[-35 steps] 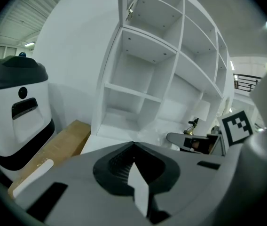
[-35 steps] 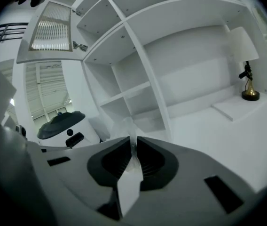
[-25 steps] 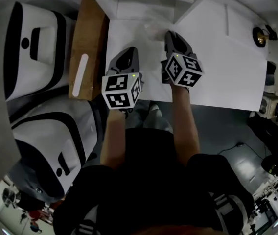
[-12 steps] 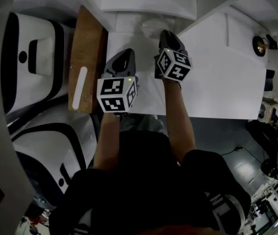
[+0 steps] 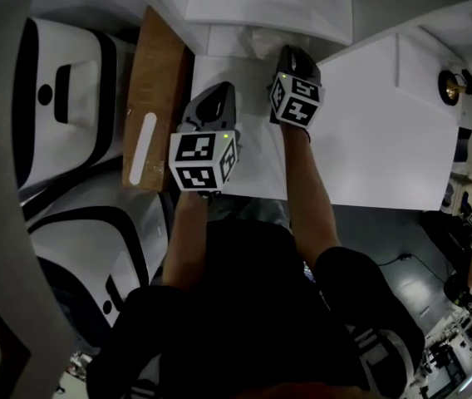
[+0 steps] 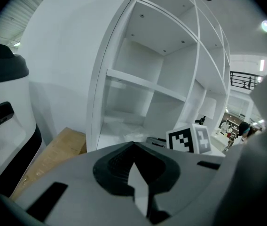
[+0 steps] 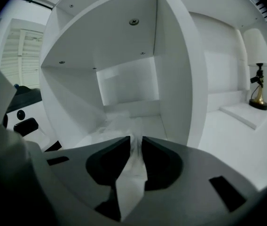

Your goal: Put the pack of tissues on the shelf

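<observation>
White shelf ahead: right gripper pinches the pack of tissues, its length pointing inward; left gripper closed, empty.

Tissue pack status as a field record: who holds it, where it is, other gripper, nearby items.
pack of tissues: wrap pinched in the right gripper, at the mouth of a low compartment
shelf: white, open-fronted
resting on shelf: cannot tell
left gripper: shut, holding nothing, behind and left of the right one
nearby: lamp on the white top; cardboard box left of the shelf
</observation>
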